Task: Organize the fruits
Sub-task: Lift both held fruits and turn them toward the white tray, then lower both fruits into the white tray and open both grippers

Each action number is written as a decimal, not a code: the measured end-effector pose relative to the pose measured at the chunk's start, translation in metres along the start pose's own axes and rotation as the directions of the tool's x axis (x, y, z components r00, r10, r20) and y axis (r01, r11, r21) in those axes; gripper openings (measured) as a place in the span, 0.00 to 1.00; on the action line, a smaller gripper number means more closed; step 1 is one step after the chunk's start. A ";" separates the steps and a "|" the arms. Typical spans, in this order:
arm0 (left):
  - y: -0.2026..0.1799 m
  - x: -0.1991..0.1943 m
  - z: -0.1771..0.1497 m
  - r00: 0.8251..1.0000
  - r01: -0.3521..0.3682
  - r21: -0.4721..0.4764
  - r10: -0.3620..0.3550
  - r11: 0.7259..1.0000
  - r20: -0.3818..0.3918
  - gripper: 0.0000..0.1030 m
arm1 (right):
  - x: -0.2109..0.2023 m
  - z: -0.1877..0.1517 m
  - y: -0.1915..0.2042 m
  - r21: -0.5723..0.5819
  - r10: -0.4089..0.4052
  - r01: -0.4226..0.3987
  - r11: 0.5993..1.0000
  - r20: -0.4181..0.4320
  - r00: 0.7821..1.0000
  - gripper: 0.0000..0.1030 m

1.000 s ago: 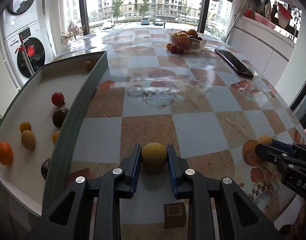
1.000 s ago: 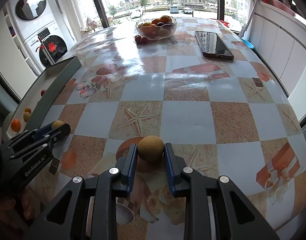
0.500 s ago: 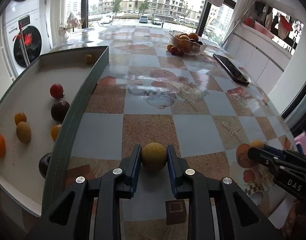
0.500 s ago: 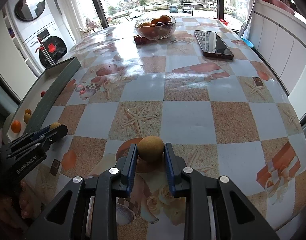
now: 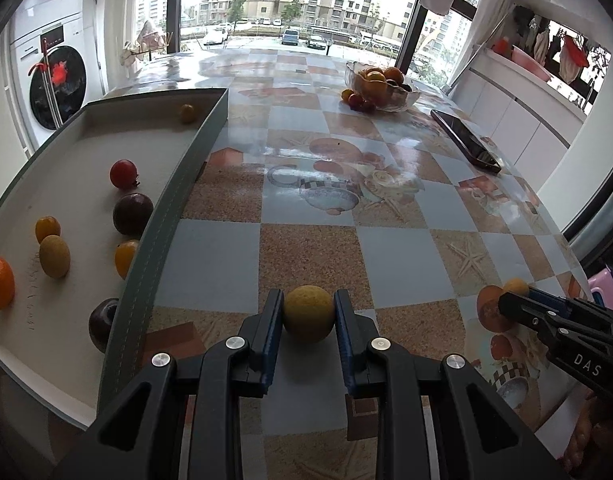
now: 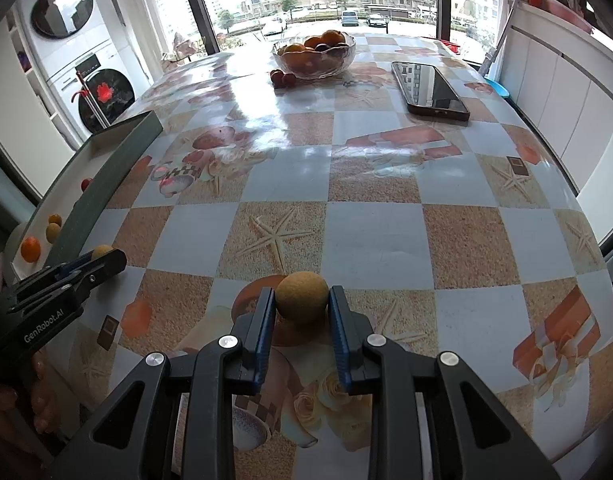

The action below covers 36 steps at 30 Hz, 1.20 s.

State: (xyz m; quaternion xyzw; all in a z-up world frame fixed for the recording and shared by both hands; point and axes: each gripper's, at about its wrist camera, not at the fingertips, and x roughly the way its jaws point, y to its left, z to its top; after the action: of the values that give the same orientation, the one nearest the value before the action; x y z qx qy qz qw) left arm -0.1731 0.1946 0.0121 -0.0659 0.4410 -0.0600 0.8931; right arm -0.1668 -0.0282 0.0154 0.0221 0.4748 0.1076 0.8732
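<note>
On the checkered tablecloth [image 6: 378,232], each claw, left [image 5: 309,316] and right [image 6: 301,307], grips 1 round fruit.

Left gripper [image 5: 309,314], right gripper [image 6: 301,306]; jaws clamped

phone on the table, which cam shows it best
Right wrist view: the phone lies nearly face-on, whole dark screen and reflections visible. Left wrist view shows the same phone only as a thin, slanted sliver at the table's right edge.

Left wrist fisheye, low and close over the surface [image 5: 314,248], facing the far windows, tray [image 5: 174,200] at frame left; right wrist fisheye, same heading, further right; shared: glass bowl [image 5: 380,88] [image 6: 314,56], phone [image 5: 464,146] [image 6: 430,90], each other's hand-held gripper at lower frame edges.
</note>
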 end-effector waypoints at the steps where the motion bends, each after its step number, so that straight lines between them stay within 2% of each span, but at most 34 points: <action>1: 0.000 0.000 0.000 1.000 -0.001 0.002 0.001 1.000 0.000 0.26 | 0.000 0.000 0.000 -0.003 -0.002 0.002 1.000 -0.001 1.000 0.28; 10: 0.001 -0.004 0.003 1.000 0.009 0.001 -0.009 1.000 -0.016 0.26 | 0.002 0.007 0.002 0.005 0.007 -0.007 1.000 -0.025 1.000 0.28; 21: 0.010 -0.015 0.003 1.000 0.022 -0.001 -0.022 1.000 0.012 0.26 | 0.005 0.015 0.020 -0.021 0.016 -0.017 1.000 -0.041 0.999 0.28; 30: 0.020 -0.036 0.023 0.996 0.038 0.012 -0.039 0.999 0.077 0.26 | 0.005 0.034 0.039 -0.047 0.037 -0.040 0.998 -0.051 0.998 0.28; 36: 0.049 -0.052 0.043 0.991 -0.014 -0.004 0.014 1.000 0.130 0.26 | 0.005 0.055 0.068 -0.097 0.068 -0.072 0.993 -0.046 0.997 0.28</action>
State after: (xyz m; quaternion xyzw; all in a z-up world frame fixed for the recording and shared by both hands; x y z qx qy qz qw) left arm -0.1677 0.2537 0.0701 -0.0679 0.3824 -0.0488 0.9202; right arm -0.1295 0.0430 0.0510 -0.0068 0.4861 0.1620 0.8588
